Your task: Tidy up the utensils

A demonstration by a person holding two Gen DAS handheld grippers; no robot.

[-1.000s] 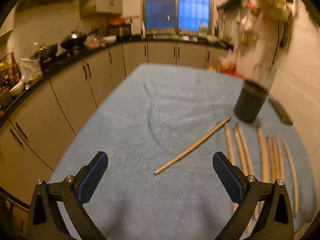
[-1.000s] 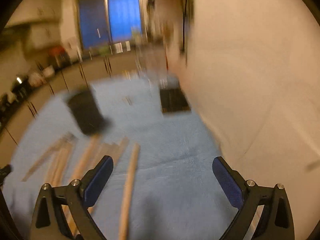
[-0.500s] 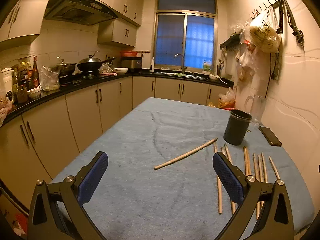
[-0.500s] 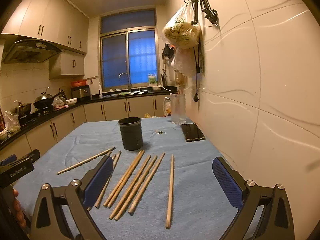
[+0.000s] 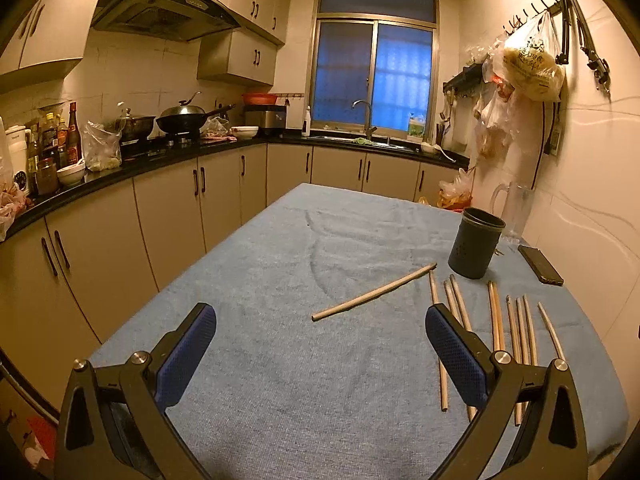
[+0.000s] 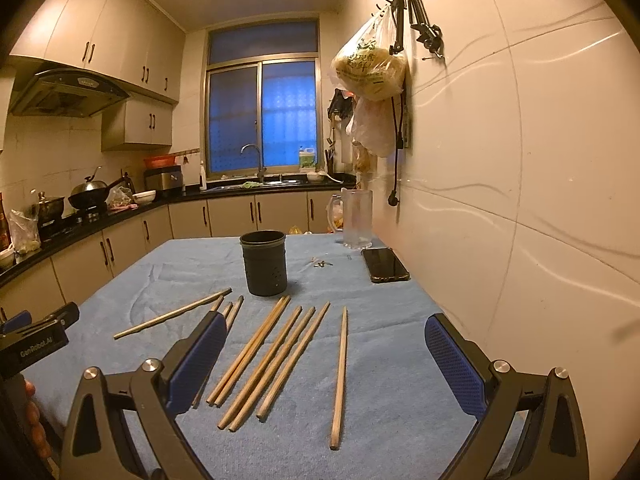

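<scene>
The left gripper had its fingers spread wide, and nothing was between them. The right gripper was the same: its fingers stood far apart and held nothing. Both hovered above the near end of the bench, which was covered with a blue cloth.

The landmark was the dark utensil holder, which stood upright on the cloth with no utensil showing above its rim. The wooden chopsticks lay loose on the cloth in front of the holder, on the side toward the grippers. One single chopstick lay slanted, left of the holder, apart from the others. A group of chopsticks lay almost parallel directly in front of the holder. One more chopstick lay alone, in front of the holder and a little to the right.

To the right of the holder a black phone lay flat on the cloth. Behind it, farther than the holder, stood a clear glass pitcher. Between holder and phone lay some small keys.
</scene>
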